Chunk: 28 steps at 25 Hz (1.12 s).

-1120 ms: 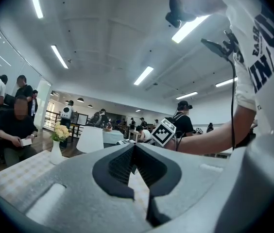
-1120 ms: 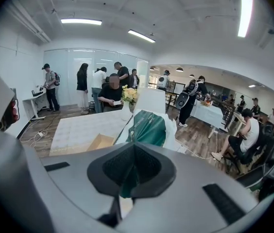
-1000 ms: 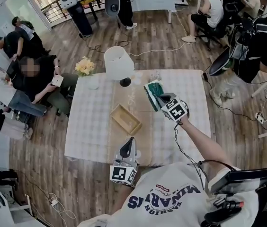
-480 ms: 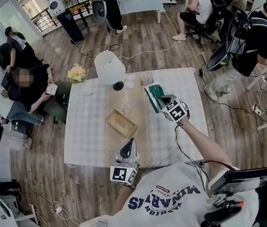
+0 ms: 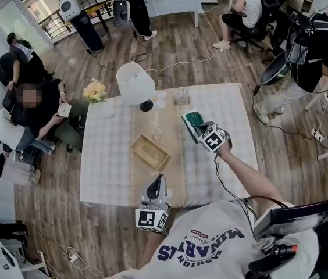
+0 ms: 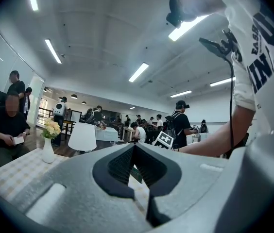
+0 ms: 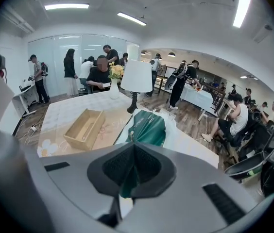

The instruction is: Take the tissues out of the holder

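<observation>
Our right tongs (image 5: 202, 128) pinch the green tissue pack (image 5: 192, 120) above the bench (image 5: 109, 161), at 2 o'clock from the empty holder (image 5: 150, 151), probably to set it aside. Our left tongs (image 5: 159, 183) wait closed and empty.

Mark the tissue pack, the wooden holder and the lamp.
tissue pack (image 7: 146, 125), right gripper view, green front.
wooden holder (image 7: 78, 141), right gripper view, near end wall.
lamp (image 5: 135, 81), head view, white shade.
</observation>
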Available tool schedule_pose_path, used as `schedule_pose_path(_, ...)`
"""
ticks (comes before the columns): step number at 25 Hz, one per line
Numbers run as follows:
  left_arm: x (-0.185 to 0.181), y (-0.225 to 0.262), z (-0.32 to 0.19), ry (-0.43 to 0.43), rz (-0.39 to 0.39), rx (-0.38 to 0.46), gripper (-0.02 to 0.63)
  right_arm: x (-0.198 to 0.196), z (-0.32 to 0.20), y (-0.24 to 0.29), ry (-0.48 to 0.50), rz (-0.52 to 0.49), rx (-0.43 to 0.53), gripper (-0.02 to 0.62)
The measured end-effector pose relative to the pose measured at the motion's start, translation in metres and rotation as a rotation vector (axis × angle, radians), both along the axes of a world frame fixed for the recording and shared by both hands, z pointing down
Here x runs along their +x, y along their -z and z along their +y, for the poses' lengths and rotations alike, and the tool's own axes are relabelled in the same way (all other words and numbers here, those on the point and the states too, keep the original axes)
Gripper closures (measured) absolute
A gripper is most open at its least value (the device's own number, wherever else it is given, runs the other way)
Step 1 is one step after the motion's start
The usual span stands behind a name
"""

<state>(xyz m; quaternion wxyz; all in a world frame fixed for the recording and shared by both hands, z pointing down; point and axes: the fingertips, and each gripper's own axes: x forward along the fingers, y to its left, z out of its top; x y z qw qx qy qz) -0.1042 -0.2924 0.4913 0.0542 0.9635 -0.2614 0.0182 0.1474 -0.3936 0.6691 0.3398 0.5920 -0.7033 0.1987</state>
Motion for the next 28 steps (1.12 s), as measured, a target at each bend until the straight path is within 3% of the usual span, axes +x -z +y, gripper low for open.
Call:
schedule_pose_path(19, -0.021, -0.004, -0.008, 0.103, -0.064, -0.017, 0.603, -0.001, 0.001, -0.13, 0.0, 0.004, -0.185, 0.592)
schedule_pose_path(28, -0.021, -0.012, -0.01, 0.121, -0.082, -0.031, 0.603, 0.009, 0.0, -0.145, -0.029, -0.005, -0.182, 0.592)
